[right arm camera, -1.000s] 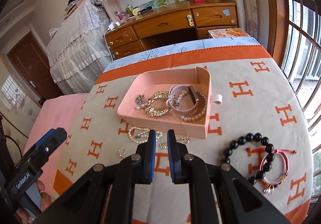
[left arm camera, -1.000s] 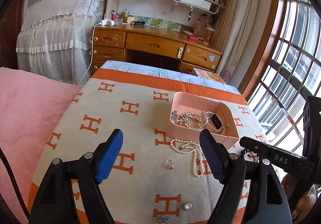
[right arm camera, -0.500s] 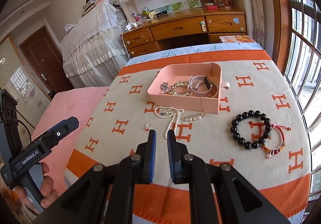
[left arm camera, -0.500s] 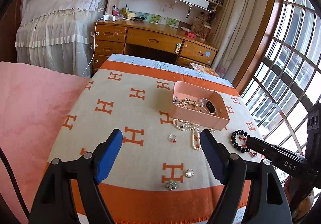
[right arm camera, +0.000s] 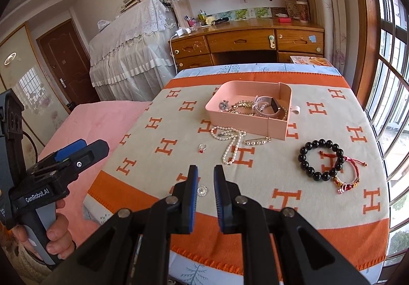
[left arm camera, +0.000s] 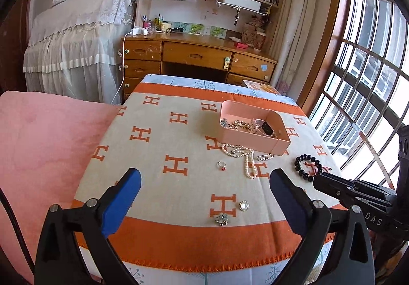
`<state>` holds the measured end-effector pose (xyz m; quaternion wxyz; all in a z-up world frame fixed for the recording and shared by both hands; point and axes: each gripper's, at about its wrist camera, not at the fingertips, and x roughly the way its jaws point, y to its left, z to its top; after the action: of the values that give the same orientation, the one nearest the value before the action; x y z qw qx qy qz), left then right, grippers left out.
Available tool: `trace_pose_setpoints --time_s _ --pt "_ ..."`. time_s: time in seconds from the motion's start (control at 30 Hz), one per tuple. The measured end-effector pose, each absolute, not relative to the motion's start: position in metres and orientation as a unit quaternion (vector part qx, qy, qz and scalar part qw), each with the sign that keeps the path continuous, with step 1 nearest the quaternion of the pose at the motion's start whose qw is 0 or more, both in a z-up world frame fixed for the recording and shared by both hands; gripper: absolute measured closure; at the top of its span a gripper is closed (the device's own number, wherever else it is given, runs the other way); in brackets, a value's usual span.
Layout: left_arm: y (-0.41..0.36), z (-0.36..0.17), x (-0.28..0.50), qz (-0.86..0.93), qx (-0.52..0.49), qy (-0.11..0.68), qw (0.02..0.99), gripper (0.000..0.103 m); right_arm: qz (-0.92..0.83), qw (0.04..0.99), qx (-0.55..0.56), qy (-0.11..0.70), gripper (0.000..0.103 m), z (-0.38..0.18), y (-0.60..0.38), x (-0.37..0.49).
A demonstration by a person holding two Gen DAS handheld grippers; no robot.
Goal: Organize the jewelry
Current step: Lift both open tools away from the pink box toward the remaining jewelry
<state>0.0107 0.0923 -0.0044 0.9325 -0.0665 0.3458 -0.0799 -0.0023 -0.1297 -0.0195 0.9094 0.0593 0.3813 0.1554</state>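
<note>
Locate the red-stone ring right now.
The red-stone ring lies loose on the H-patterned blanket, outside the pink tray: in the right wrist view left of the pearl necklace, in front of the tray.

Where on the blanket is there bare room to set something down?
Bare: the blanket's left half, from the pink tray and ring to its left edge. Crowded: around the pearl necklace and black bead bracelet.

The pink tray's (left arm camera: 246,135) near wall hides part of the jewelry heaped inside it.
</note>
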Motion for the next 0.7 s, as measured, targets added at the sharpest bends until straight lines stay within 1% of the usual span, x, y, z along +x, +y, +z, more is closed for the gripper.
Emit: trace_pose_setpoints --time_s 0.03,0.07,0.1,0.47,0.7 --pt "0.091 -0.008 0.01 -0.081 -0.065 0.35 0.931 0.003 0.155 0.909 0.055 0.383 0.073 -0.022 -0.129 -0.004" --pt "0.091 -0.011 0.01 -0.083 -0.064 0.356 0.929 0.003 0.154 0.909 0.051 0.383 0.063 -0.024 -0.128 -0.005" --pt "0.091 -0.015 0.01 -0.084 -0.064 0.361 0.926 0.003 0.153 0.91 0.047 0.383 0.062 -0.027 -0.127 -0.006" --pt "0.093 -0.075 0.009 -0.085 -0.025 0.42 0.903 0.003 0.153 0.895 0.031 0.419 0.061 -0.06 -0.124 0.0" --pt "0.081 -0.095 0.018 -0.118 -0.002 0.445 0.888 0.003 0.167 0.88 0.023 0.444 0.061 -0.08 -0.117 0.013"
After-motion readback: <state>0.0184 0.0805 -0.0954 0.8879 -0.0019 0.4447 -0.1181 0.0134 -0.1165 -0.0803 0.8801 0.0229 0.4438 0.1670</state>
